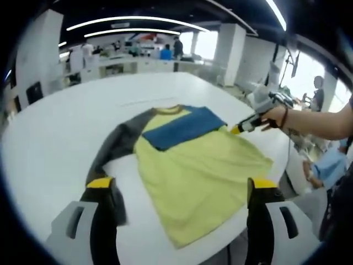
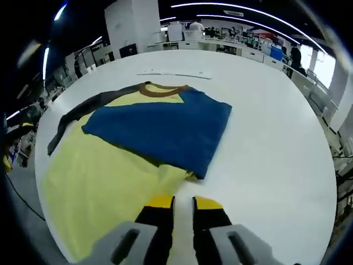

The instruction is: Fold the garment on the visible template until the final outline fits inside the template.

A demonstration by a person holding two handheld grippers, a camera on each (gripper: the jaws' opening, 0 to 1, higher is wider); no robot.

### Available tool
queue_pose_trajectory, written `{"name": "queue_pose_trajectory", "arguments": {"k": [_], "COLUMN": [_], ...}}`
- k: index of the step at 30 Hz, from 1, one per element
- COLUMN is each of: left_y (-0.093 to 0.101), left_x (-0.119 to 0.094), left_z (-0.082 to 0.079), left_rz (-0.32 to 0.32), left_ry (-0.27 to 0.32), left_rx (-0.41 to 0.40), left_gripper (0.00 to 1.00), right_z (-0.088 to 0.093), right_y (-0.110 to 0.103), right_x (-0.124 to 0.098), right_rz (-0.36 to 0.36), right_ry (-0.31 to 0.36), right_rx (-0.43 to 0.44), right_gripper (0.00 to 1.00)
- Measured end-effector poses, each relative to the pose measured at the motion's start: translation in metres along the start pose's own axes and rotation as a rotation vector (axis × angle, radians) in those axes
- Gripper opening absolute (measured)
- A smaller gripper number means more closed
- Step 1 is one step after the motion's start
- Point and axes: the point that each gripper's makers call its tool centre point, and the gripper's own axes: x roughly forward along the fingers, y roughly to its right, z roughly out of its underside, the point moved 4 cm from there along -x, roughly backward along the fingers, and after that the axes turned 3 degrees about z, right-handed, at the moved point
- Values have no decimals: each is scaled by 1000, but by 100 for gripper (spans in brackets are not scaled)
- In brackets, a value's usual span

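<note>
Left gripper view: left gripper (image 1: 182, 190) jaws spread wide, holding nothing, poised above yellow shirt (image 1: 193, 165) lying flat on white table (image 1: 49, 143). Grey sleeve (image 1: 113, 149) stretches toward left jaw. Blue sleeve folded across chest. Right gripper (image 1: 236, 130) in hand (image 1: 274, 116) at shirt's far edge.

Right gripper view: right gripper (image 2: 183, 203) jaws nearly together, narrow gap, just beside shirt (image 2: 99, 176) edge; pinch on cloth cannot be told. Blue fold (image 2: 165, 130) fills centre, brown collar (image 2: 162, 89) beyond.

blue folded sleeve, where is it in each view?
Left gripper view: blue sleeve lies upper centre, folded across the chest of the yellow shirt.
Right gripper view: it lies at centre, just ahead of the right claw.
Shared landmark: the brown collar at the sleeve's far edge.
</note>
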Motion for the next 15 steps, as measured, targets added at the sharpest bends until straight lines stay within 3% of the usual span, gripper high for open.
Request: {"name": "queue_pose_trajectory", "arguments": {"k": [10, 15], "left_y": [-1, 1], "left_x": [1, 2], "left_z": [2, 3], "left_rz": [7, 12], "left_ry": [-4, -6], "left_rx": [1, -2], "left_gripper": [93, 93], "right_z": [9, 17], "right_y": [-6, -15], "right_x": [-11, -13], "right_rz": [-47, -65], "right_ry": [-31, -66], "right_rx": [39, 1], "right_gripper": [2, 1]}}
